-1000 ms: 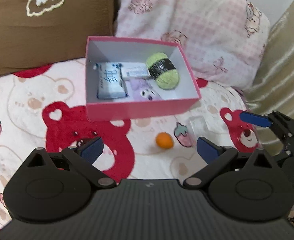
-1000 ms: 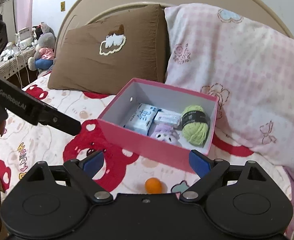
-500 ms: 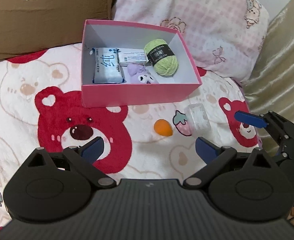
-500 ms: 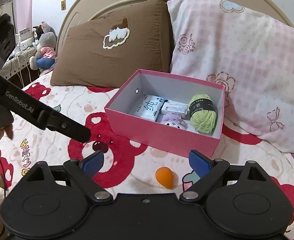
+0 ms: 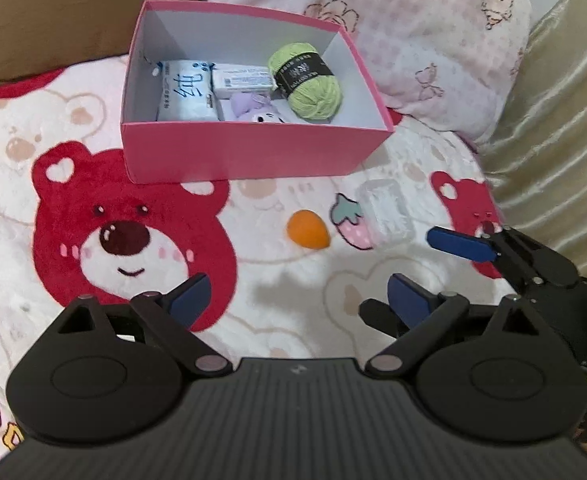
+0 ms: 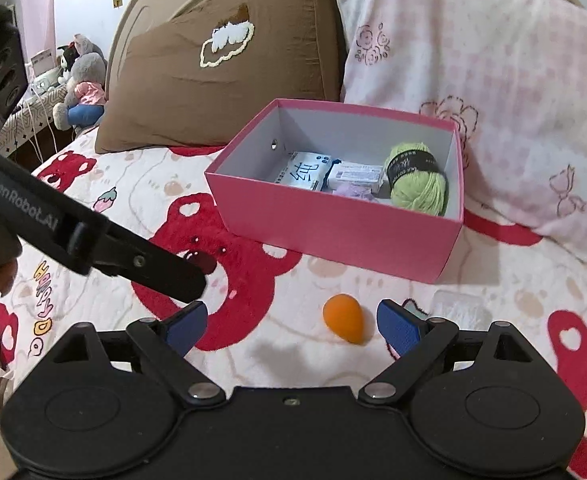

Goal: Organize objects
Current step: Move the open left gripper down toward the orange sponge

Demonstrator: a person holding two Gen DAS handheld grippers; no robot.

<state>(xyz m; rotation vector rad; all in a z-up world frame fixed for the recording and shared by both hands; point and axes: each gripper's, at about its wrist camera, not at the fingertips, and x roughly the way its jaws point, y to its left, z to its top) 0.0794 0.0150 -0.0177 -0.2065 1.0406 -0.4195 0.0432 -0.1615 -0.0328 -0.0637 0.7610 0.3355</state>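
**Both grippers held open above the bedspread, box behind**

Nearest in the left wrist view, the left gripper (image 5: 297, 292) is held above the bear-print bedspread (image 5: 33, 120), its jaws wide apart and nothing between them. The right gripper (image 6: 291, 322) is likewise seen with its jaws spread and empty; in the left wrist view it is visible at the right edge, just beside the left one.

Just beyond the jaws, an orange egg-shaped sponge (image 5: 307, 229) is laid on the bedspread, apart from both grippers. Near it on the right, a small clear plastic case (image 5: 385, 204) is seen, with a printed strawberry between the two.

Further back, a pink box (image 5: 249, 152) is set open on the bedspread. Inside it, a tissue pack (image 5: 187, 94) is placed at the left, a small white carton (image 5: 243, 79) in the middle, a purple plush toy (image 5: 257, 109) in front of the carton, and a ball of green yarn (image 5: 309, 80) at the right.

Behind the box, a brown pillow (image 6: 229, 68) and a pink checked pillow (image 6: 485, 80) are propped against the headboard (image 6: 133, 20).
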